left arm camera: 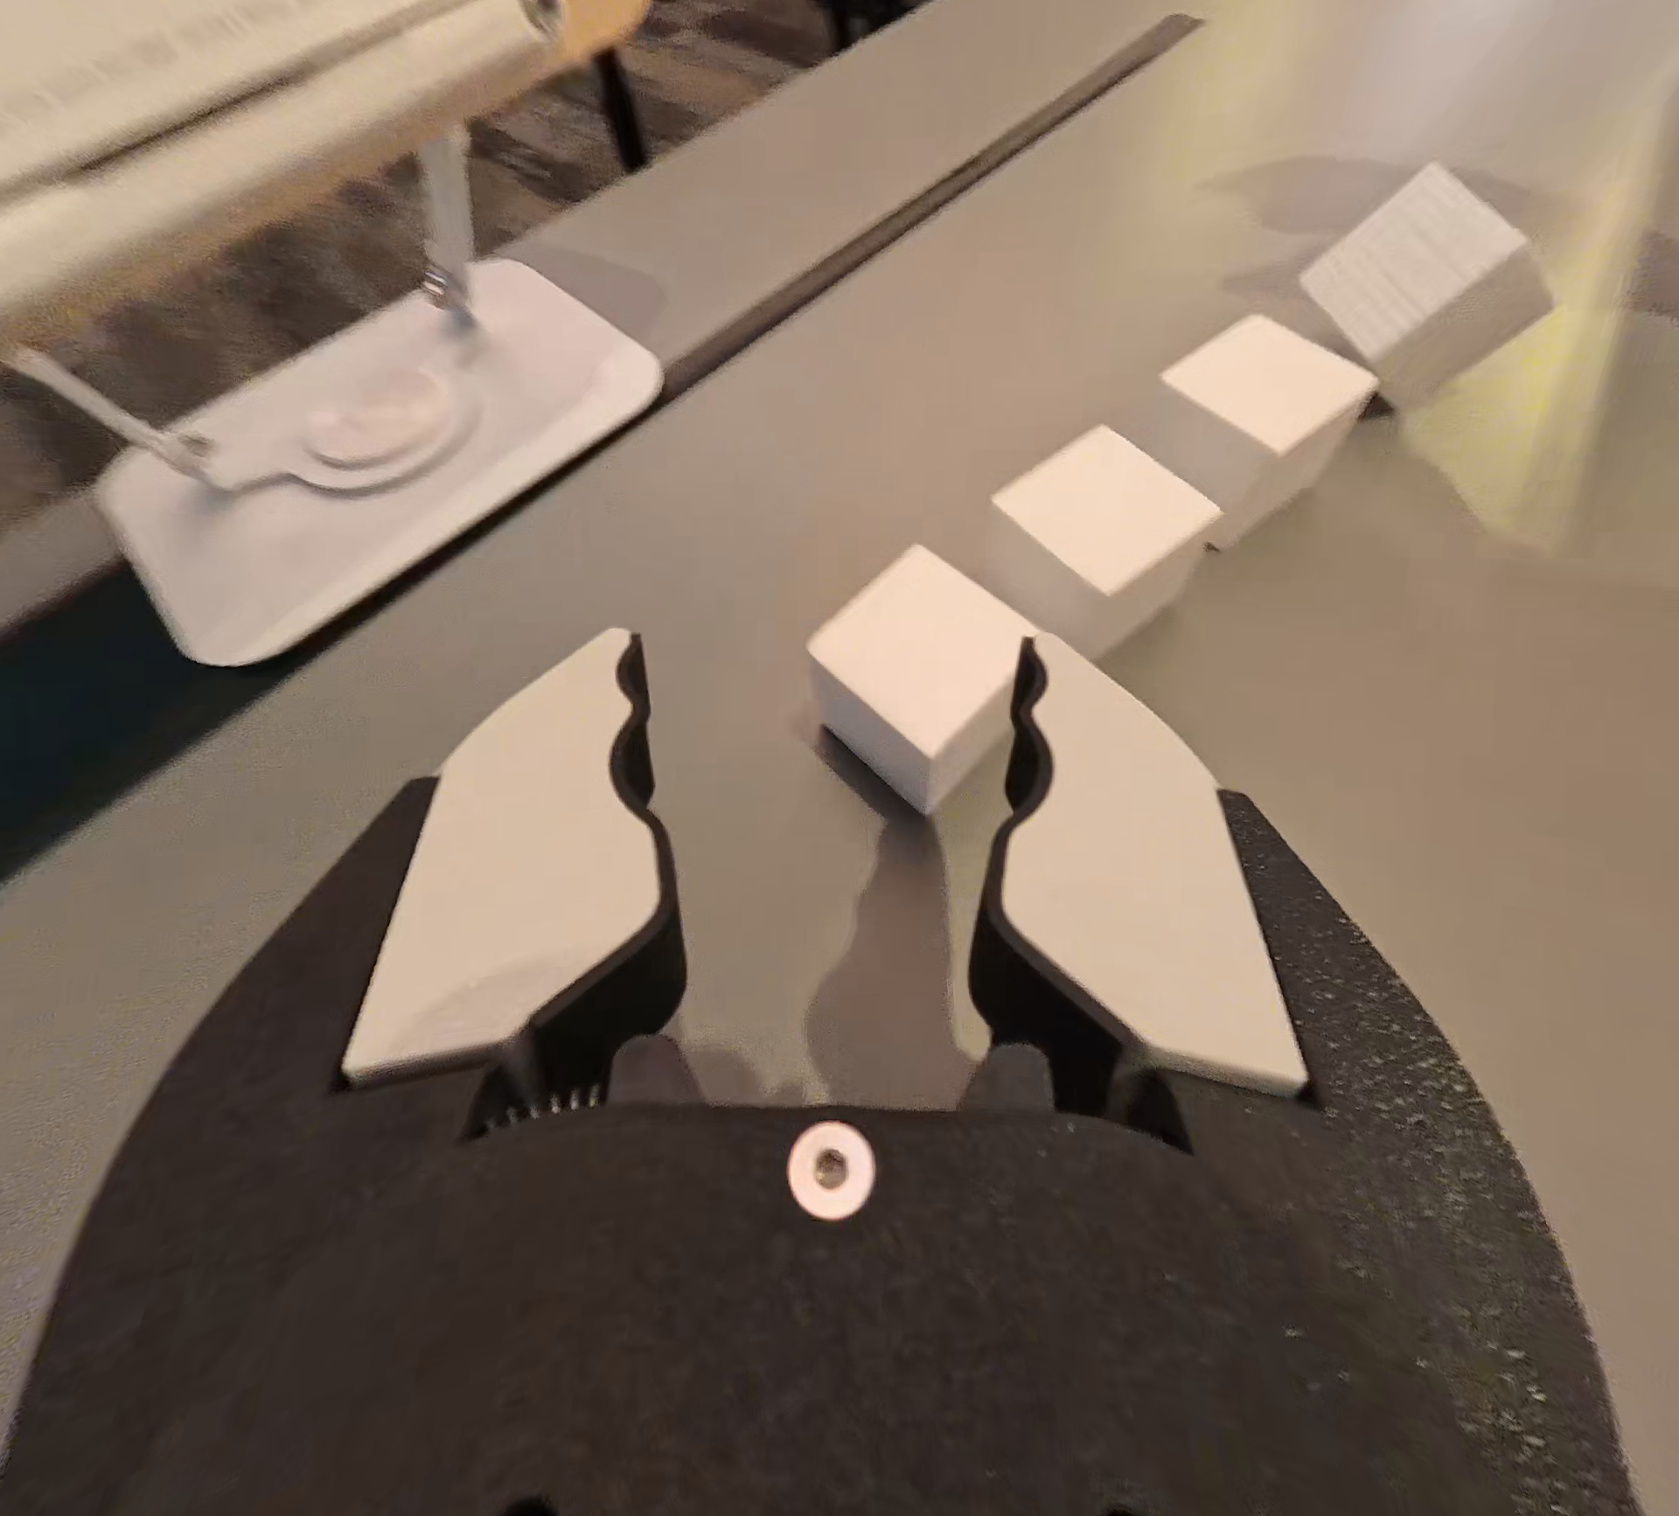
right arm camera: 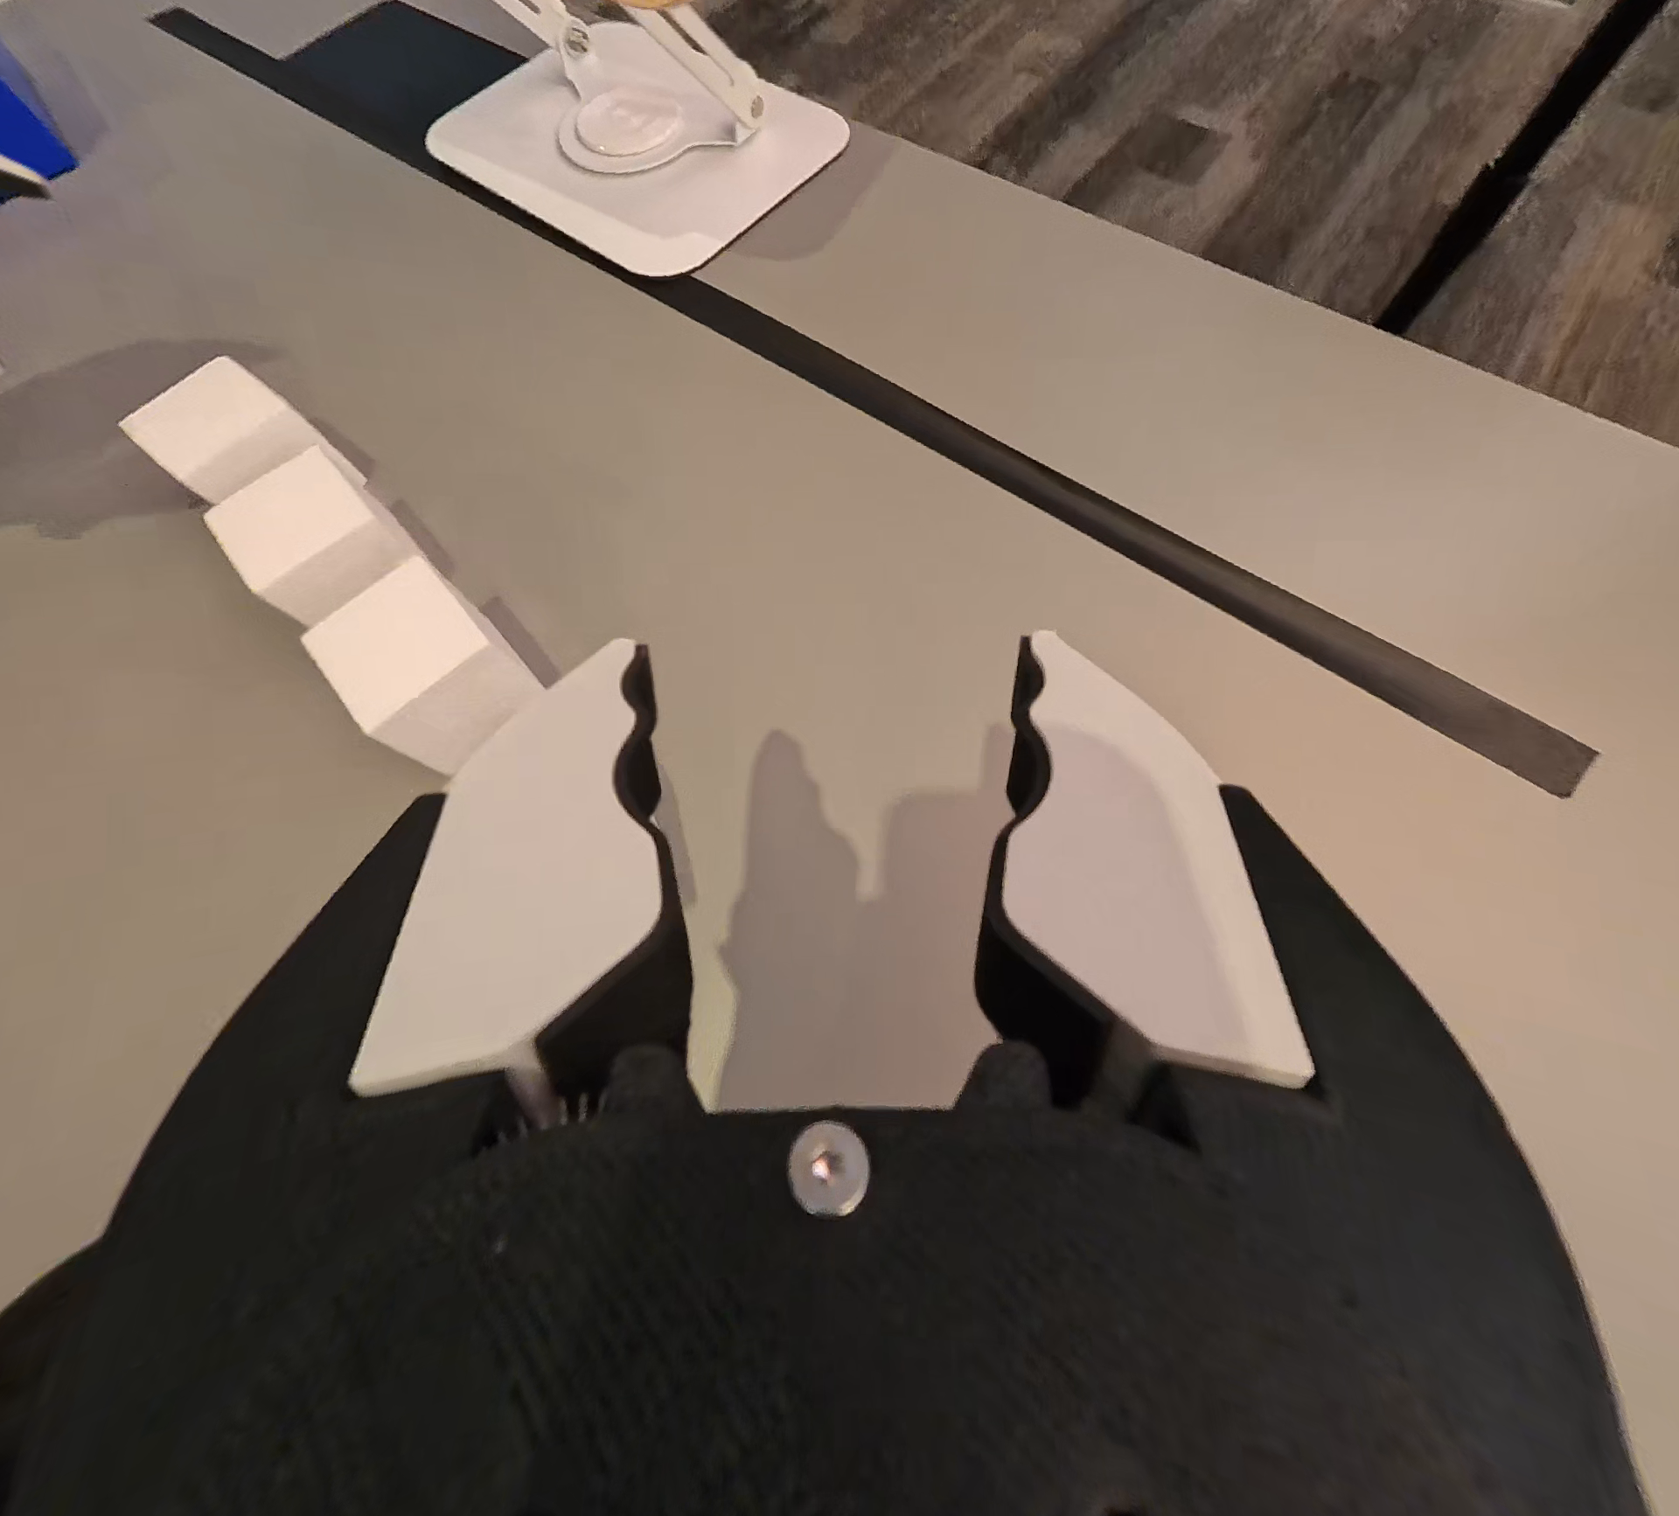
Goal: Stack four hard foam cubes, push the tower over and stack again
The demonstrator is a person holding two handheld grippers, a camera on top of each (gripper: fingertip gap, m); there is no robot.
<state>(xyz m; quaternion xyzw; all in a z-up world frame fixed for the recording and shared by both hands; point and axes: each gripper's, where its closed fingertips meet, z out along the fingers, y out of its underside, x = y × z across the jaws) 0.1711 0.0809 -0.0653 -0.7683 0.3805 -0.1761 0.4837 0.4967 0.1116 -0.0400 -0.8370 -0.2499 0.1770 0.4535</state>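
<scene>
Several white foam cubes lie in a diagonal row on the grey table. In the left wrist view the nearest cube lies just ahead of my right fingertip, then a second cube, a third and a tilted far cube. My left gripper is open and empty, close behind the nearest cube. In the right wrist view three cubes show at the left: the near one, a middle one and a far one. My right gripper is open and empty over bare table, to the right of the cubes.
A white tablet stand with a tablet on it sits at the table's far edge, also in the right wrist view. A dark slot runs across the table. Wood-pattern floor lies beyond the edge. A blue object is at far left. My right tips are about 30 cm from the nearest cube, my left tips only 4 cm. Look for it in the right wrist view too.
</scene>
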